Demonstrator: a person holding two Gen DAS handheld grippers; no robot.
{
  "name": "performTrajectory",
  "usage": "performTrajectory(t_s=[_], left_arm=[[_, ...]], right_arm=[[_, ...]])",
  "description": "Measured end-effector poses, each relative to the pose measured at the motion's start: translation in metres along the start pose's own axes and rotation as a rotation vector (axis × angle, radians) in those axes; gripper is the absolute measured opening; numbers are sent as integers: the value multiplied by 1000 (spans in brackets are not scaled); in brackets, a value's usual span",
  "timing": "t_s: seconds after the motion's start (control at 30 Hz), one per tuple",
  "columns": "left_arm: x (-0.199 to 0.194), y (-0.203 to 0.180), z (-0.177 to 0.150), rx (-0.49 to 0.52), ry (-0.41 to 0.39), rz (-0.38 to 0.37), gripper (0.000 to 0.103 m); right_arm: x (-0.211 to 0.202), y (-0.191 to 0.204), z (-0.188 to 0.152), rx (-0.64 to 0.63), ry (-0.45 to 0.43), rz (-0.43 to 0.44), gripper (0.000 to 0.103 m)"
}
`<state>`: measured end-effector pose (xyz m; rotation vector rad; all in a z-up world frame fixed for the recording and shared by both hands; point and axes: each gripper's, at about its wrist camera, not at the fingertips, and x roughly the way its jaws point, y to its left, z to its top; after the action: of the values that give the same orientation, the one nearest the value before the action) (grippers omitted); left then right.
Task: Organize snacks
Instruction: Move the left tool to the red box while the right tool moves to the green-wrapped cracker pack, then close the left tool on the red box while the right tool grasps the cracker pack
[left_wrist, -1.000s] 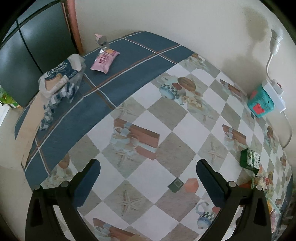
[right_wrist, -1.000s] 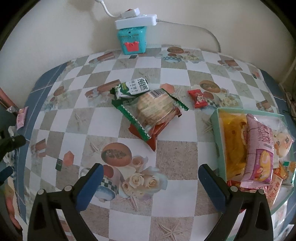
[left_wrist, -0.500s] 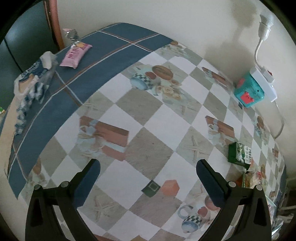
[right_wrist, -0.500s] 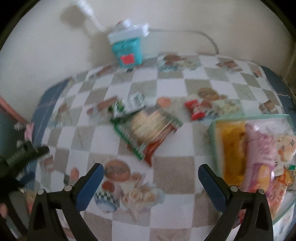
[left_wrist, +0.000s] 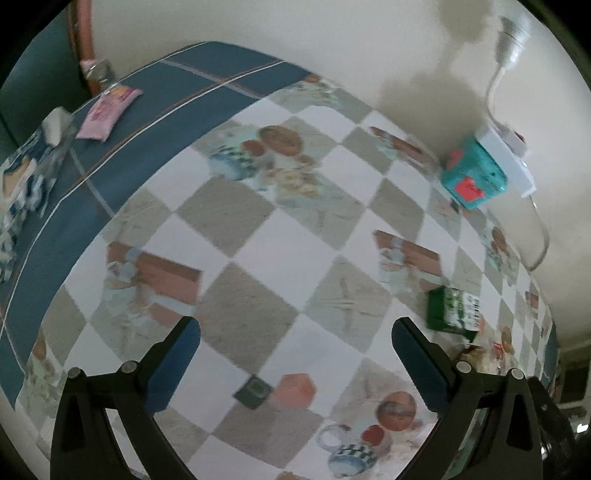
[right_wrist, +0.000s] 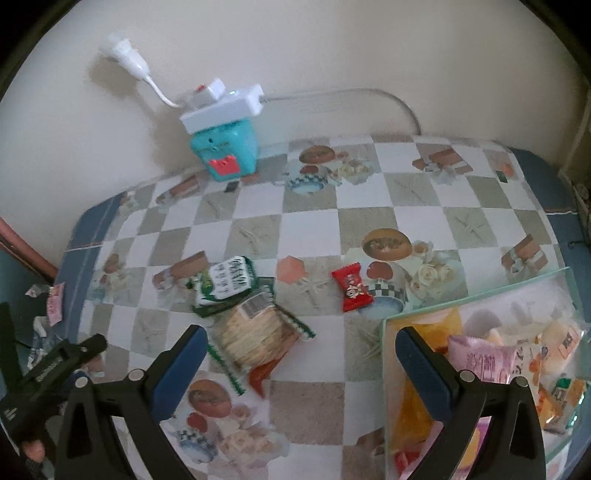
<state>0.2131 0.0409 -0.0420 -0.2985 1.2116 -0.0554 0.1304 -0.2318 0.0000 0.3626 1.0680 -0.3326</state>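
My right gripper (right_wrist: 297, 334) is open above the table, just in front of a clear pack of round crackers (right_wrist: 255, 336) with green edging. A green and white packet (right_wrist: 227, 284) lies behind the crackers, and a small red candy (right_wrist: 351, 286) sits to their right. A pale green tray (right_wrist: 480, 295) at the right holds several snack packs, among them a pink one (right_wrist: 484, 362). My left gripper (left_wrist: 295, 328) is open over bare tablecloth. It sees the green packet (left_wrist: 454, 308) at the right and a pink snack pack (left_wrist: 107, 110) at the far left.
A teal box (right_wrist: 223, 149) with a white power strip (right_wrist: 225, 107) on top stands against the wall. An opened blue and white bag (left_wrist: 26, 177) lies on the blue border of the cloth at the left edge. The left gripper's body (right_wrist: 48, 373) shows at the right view's lower left.
Both views have swung: the left gripper has turned right toward the teal box and green packet, and the right gripper has moved closer to the crackers. Both stay open.
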Motion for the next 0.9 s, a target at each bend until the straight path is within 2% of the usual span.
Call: performTrajectory(t_s=[0.13,0.27,0.43,0.53,0.67,0.9], left_arm=[[4,-22,-5,48,3,10,103],[19,-30,-11,74,59,40,103],[31,-12,-10,19,87,83,103],[31,-1,-8,-21,91,85,103],[30,1,-8,-21,92,76,103],[32,-8,-11,11,102,71,103]], right_arm=[[9,16,-2,-58,33,51,103],[31,30,-6,-94,81,35,103],[49,44,-9,-161,100,14,103],[60,54,-10,-218,119,-9,103],[70,63,-13,-269,131,-39,103],[66,63,-12,-271,104,-23,90]])
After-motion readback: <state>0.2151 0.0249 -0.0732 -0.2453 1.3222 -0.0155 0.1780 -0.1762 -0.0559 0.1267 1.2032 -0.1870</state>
